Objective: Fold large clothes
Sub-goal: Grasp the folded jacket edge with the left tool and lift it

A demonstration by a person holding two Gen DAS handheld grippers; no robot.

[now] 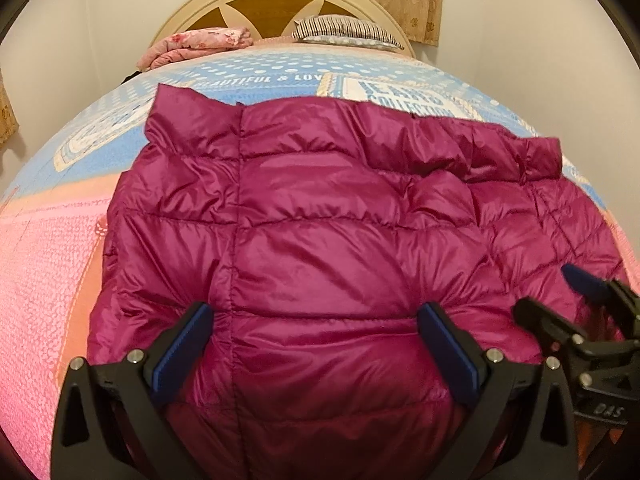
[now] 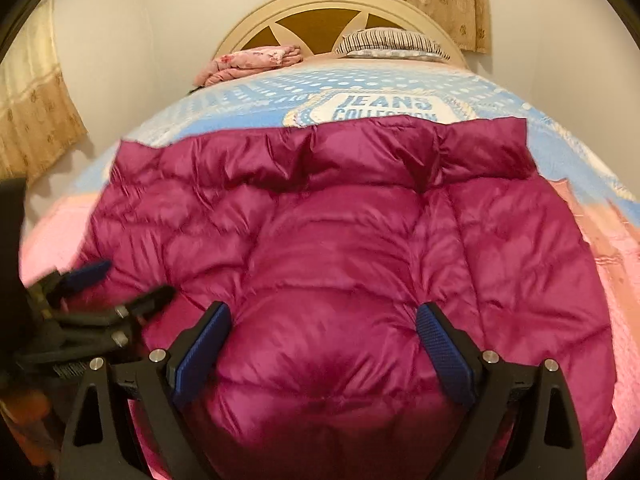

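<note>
Magenta puffer jacket (image 1: 320, 216) lies spread flat across the bedspread (image 1: 44, 264), collar edge twd the headboard (image 1: 280, 4). Left gripper (image 1: 316, 320) over near hem, jaws wide apart, nothing clamped. Right gripper (image 2: 324, 322) just beside it, jaws also apart. Bare bedspread both sides & beyond collar; pillow (image 2: 392, 44) well apart.

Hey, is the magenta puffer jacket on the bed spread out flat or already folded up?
Mostly spread: the jacket lies flat across the bed, one edge turned over at its far right.
</note>
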